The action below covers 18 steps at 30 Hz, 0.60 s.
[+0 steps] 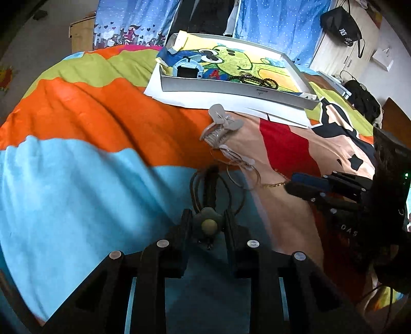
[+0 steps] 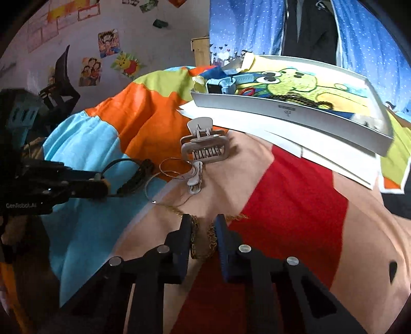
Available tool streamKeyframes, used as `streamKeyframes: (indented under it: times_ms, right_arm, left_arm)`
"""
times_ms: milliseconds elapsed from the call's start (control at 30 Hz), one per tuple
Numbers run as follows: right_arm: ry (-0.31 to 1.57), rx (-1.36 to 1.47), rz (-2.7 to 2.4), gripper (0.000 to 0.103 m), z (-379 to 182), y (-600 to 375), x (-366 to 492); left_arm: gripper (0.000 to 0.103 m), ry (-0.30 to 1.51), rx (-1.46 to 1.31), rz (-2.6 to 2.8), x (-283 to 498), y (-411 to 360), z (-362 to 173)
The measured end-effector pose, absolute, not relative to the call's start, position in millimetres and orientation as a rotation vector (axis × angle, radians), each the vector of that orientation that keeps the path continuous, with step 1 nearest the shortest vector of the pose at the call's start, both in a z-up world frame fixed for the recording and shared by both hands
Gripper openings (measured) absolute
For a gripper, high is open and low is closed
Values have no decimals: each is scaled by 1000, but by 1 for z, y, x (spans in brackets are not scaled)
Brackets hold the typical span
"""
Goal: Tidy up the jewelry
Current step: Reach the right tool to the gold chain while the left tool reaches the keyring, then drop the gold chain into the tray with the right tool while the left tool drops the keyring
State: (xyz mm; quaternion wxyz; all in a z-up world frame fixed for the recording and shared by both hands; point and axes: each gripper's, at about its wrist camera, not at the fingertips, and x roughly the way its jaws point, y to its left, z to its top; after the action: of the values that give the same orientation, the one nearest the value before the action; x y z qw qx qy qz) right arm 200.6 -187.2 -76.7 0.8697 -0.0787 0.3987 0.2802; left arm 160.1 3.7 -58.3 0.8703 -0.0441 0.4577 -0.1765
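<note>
My left gripper (image 1: 207, 223) is shut on a dark flower pendant (image 1: 208, 223) with a pale centre; its dark cord (image 1: 209, 183) loops over the bedspread. My right gripper (image 2: 204, 226) is shut on a gold chain (image 2: 203, 241) lying on the bedspread. The right gripper also shows in the left wrist view (image 1: 295, 183), and the left one in the right wrist view (image 2: 102, 186). A beige hair claw (image 2: 204, 144) (image 1: 221, 128), thin wire hoops (image 2: 170, 169) and a small white clip (image 2: 196, 177) lie between the grippers and a shallow grey box (image 1: 231, 88) (image 2: 282, 113).
The box holds a blue watch (image 1: 187, 69), dark beads (image 1: 257, 81) and a frog drawing (image 1: 231, 57). White paper sheets (image 1: 205, 99) lie under it. A multicoloured bedspread (image 1: 77, 154) covers the bed. Blue curtains (image 1: 269, 20) hang behind; a poster wall (image 2: 102, 51) stands left.
</note>
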Motion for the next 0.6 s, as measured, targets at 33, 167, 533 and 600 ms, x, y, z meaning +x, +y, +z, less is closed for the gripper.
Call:
streamKeyframes:
  times_ms: [33,167,533,600]
  right_arm:
    - [827,-157,581,18,-74,-191,194]
    - [805,-135,563,18,-61,-198,176]
    - [727,-123,548,17,-26,-203,160]
    - [703,-134,545,17,-17,-204,162]
  left_arm:
    - [20,955,-99,-368,154,5,-56]
    - [20,946,-110,-369,138,5,-46]
    - [20,861,-90,-373,130,-10,-14]
    - [20,837,-91,-374,138,-13,-5]
